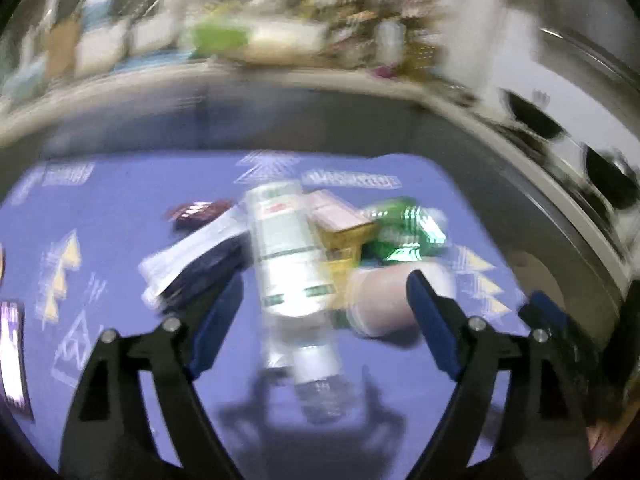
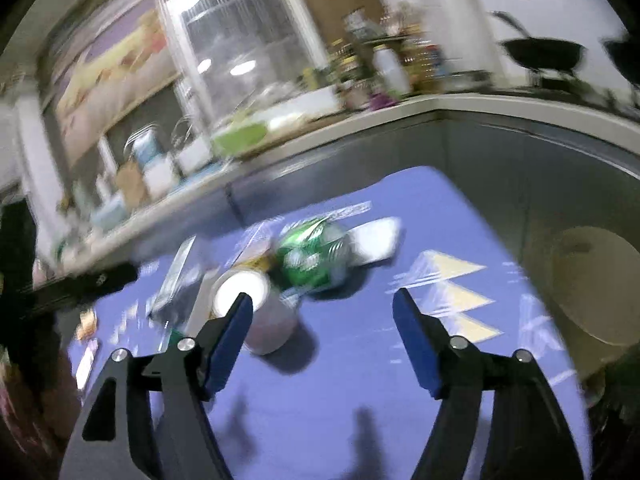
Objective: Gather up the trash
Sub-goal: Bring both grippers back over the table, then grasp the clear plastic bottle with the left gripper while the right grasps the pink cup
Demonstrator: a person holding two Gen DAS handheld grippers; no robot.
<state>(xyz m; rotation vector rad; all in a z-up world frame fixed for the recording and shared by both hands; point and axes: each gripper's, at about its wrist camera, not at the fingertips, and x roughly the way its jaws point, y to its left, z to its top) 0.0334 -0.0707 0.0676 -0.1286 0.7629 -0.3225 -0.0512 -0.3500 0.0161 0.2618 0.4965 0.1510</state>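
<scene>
On the purple patterned cloth [image 1: 132,208] the trash sits heaped in one pile, none of it visibly collected yet, so by my reading the task is at its start. Taking the clear plastic bottle with the green-and-white label [image 1: 292,264] as landmark: it lies lengthwise at the pile's middle, a crumpled green foil wrapper [image 1: 404,232] to its right, a yellow and pink carton [image 1: 340,232] between them, a pale paper cup on its side [image 1: 384,300] near its lower right, and a white and dark flat packet [image 1: 192,260] to its left. The left gripper [image 1: 324,300] hangs spread wide, straddling the bottle without touching it; the right gripper [image 2: 322,312] is likewise spread and empty, its left finger in front of the cup [image 2: 256,308]. No bin shows; everything remains to be picked up.
</scene>
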